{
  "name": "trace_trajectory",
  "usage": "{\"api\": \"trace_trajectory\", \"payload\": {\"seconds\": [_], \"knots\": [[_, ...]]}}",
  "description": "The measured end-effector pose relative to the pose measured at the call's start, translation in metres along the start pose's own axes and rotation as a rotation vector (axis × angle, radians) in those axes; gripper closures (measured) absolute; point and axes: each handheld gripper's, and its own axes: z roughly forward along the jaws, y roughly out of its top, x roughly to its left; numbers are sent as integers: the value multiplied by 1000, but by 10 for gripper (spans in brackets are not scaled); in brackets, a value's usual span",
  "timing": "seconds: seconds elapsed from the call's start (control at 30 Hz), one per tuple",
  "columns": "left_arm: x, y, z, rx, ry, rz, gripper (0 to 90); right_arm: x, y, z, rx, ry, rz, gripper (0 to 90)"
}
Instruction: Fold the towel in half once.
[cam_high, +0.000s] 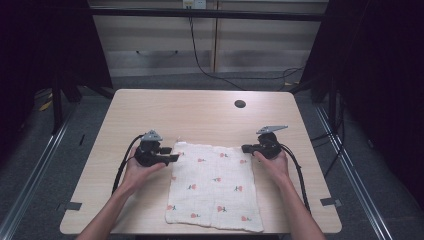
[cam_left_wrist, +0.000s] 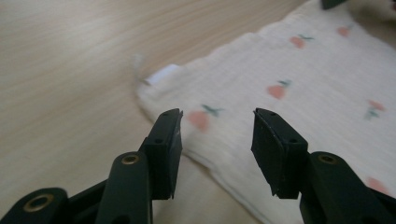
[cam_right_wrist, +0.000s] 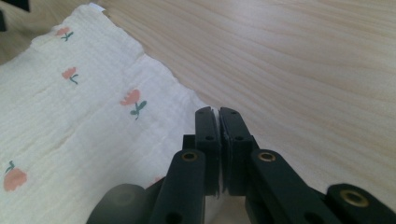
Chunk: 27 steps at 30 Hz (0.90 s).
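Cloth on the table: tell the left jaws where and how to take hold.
Grip the cloth at its far left corner, beside the white tag. Come in level from the left edge with the left gripper: the cloth lies flat, so one jaw must slide beneath the hem.

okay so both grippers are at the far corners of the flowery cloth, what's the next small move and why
Probably close the left gripper on its corner. Its jaws stand open over the edge of the cloth, near the white tag, and grip nothing. The right gripper looks shut, with what seems a sliver of cloth edge between its jaws. The cloth lies flat on the table, so lifting needs both corners pinched.
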Motion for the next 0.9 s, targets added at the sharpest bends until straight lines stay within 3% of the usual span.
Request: {"api": "trace_trajectory", "payload": {"seconds": [0.07, 0.1, 0.27, 0.3, 0.4, 0.5, 0.57, 0.63, 0.9], "knots": [[12, 5, 7, 3, 24, -12, 521, -1, -1, 2, -5, 7, 2, 872], [23, 7, 14, -6, -2, -36, 521, -1, -1, 3, -2, 7, 7, 872], [36, 8, 26, -31, -3, -73, 538, 0, -1, 0, -7, 9, 10, 872], [36, 7, 34, -10, 5, -85, 547, 0, -1, -2, -8, 8, 4, 872], [32, 7, 38, -16, -6, -87, 580, -1, 0, -4, -16, 9, 9, 872], [23, 10, 42, 1, 24, -28, 640, -1, -1, -5, -26, 20, 17, 871], [22, 10, 42, 8, 28, -13, 679, -1, -1, -5, -27, 19, 17, 871], [20, 9, 42, 8, 31, 9, 828, -1, -1, -5, -34, 23, 20, 871], [19, 10, 34, -22, 31, -21, 850, -3, 1, -9, -53, 34, 30, 874]]}}
